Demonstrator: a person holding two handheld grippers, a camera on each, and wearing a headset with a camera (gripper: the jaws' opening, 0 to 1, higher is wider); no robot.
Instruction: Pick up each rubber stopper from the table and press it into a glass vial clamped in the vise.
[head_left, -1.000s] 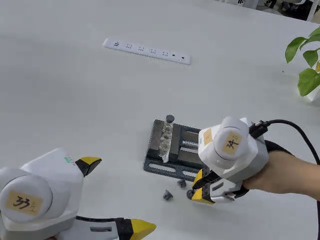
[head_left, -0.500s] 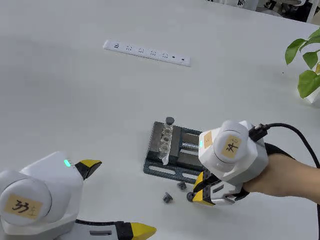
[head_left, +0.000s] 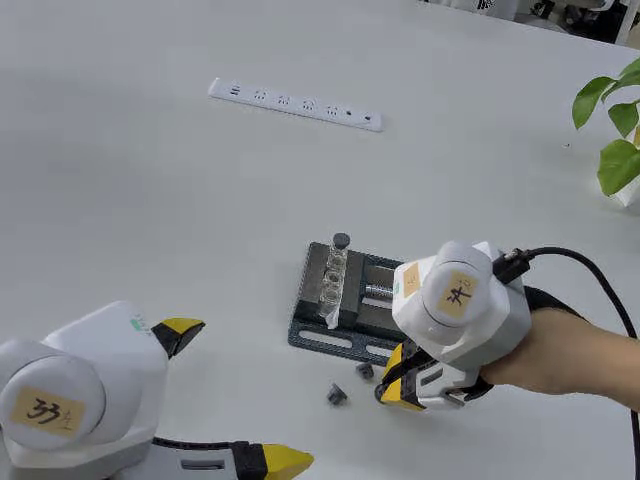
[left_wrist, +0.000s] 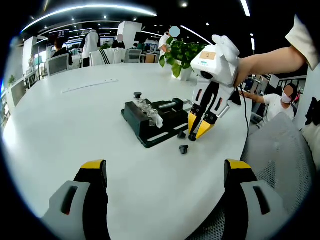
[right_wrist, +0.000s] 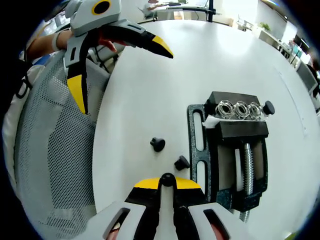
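Worktop (head_left: 150, 180) first, then the vise (head_left: 312, 335) sitting on it; I'll place everything off that vise. My right claw (head_left: 392, 390) is just off the vise's near corner on the screw side, low over the worktop. It's clamped on a stopper (right_wrist: 167, 179): in the right gripper view the black knob sits pinched between the yellow tips. My left claw (left_wrist: 165, 170) is well away from the vise on the other side, jaws spread wide, nothing in them.

The vials (right_wrist: 241, 108) stand in a row in the vise's grip. Three have open mouths, and the end vial (right_wrist: 269, 106) past them is already plugged. Two spare stoppers (right_wrist: 158, 144) lie on the worktop just beside the vise's base, close to my right claw.

How I'd do this bit well: lift straight up so I don't knock the spares, then carry over the vise and centre the plug end over an open mouth. Push down along the vial's axis, not at an angle. It's glass, so slow steady pressure; I reckon the vise takes the load fine. I can't tell which way up the stopper sits in my grip, so I'd check that before pressing.

Pose-wise, my right hand (head_left: 540, 350) comes in from the vise's screw side with the claw tipped down at the worktop. The left one hangs back, pointing toward the vise.
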